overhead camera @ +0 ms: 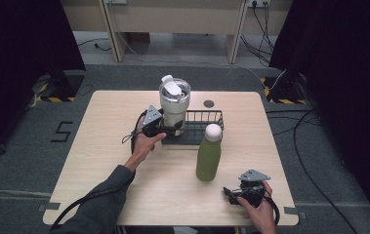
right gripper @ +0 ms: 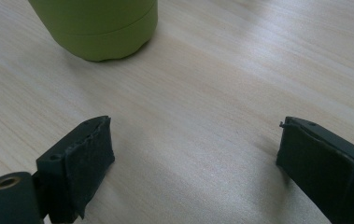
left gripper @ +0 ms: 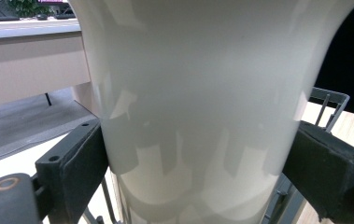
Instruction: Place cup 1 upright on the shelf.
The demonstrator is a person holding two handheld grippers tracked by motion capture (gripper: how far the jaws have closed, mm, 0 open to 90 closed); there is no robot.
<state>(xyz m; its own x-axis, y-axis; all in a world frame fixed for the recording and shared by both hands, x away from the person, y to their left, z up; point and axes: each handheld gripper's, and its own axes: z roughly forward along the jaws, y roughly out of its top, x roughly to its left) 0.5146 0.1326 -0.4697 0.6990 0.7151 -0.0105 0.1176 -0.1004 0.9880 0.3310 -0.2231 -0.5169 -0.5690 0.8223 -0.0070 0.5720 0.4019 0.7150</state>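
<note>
Tumbler clamped in left claw | right claw wide, empty

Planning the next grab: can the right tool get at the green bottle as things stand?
Probably yes. The right tool sits open on the table, and the green bottle stands upright just ahead of it with bare wood between. The left tool is off at the tumbler.

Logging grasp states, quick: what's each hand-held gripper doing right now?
Left hand-held gripper: shut on the cream tumbler, at the wire basket.
Right hand-held gripper: open, holding nothing, short of the green bottle.
</note>
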